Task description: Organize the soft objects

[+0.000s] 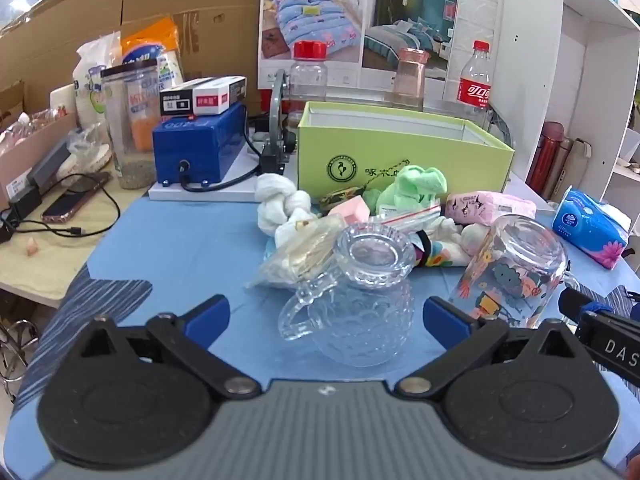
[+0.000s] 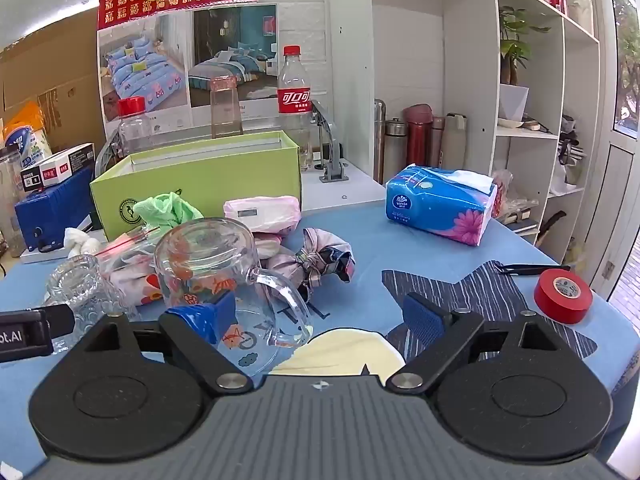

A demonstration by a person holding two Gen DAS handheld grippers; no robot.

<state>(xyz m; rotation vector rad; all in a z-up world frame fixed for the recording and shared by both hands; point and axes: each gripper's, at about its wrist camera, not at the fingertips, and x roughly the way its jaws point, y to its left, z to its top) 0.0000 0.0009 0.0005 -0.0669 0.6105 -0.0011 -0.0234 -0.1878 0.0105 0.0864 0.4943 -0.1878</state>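
Note:
The soft things lie piled in front of an open green box (image 1: 400, 152): a knotted white cloth (image 1: 280, 204), a green cloth (image 1: 412, 188), a pink pouch (image 1: 488, 206) and a knotted plaid bundle (image 2: 320, 260). My left gripper (image 1: 326, 316) is open, its fingers wide on either side of an upturned embossed clear mug (image 1: 352, 304) without touching it. My right gripper (image 2: 316, 316) is open too. Its left finger stands in front of an upturned painted glass mug (image 2: 208, 264), whose handle reaches into the gap. Neither gripper holds anything.
A blue tissue pack (image 2: 440, 208) lies to the right and a red tape roll (image 2: 562, 296) near the table's right edge. Bottles and jars stand behind the box. A blue device (image 1: 200, 148), a phone and cables sit at the left. White shelves rise on the right.

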